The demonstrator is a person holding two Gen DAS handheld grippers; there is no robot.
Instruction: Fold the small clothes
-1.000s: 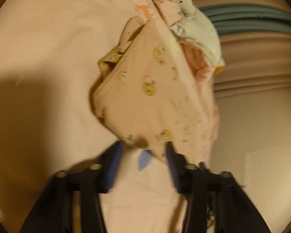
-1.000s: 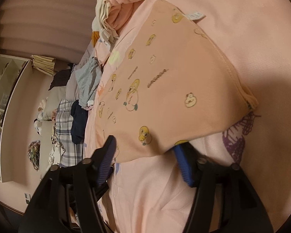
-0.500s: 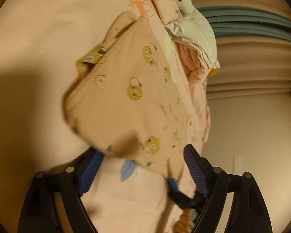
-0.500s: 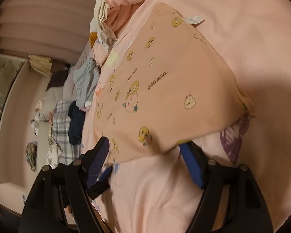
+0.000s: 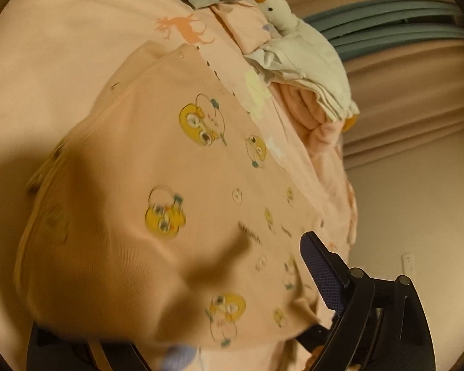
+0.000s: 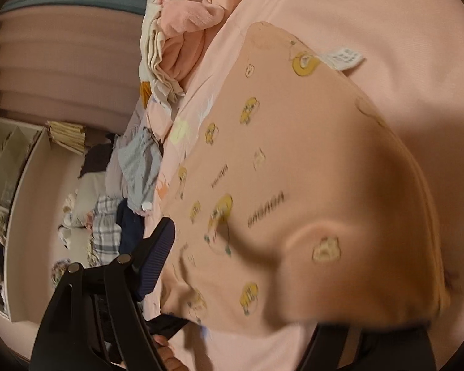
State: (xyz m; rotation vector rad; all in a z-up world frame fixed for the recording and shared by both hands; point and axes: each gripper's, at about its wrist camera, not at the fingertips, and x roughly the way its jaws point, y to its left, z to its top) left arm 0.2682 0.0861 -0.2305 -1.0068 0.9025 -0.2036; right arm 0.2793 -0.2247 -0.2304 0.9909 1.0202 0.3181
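We log one peach garment [image 5: 170, 191] with yellow duck prints, lying on the pink bed sheet [image 5: 46, 61] — one white care tag [image 6: 345, 57] at its far edge. Two grippers: left gripper [image 5: 182, 303] jaws opening, one blue pad [image 5: 320, 275] visible, the other hidden under cloth; right gripper [image 6: 294, 278] jaws apart, nothing clamped, garment edge between them. One white goose plush [image 5: 297, 40] sits on one folded stack [image 5: 312, 117].

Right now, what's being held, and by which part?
No grip shows: the left gripper is opening around the near edge of the garment; the right gripper stands wide.
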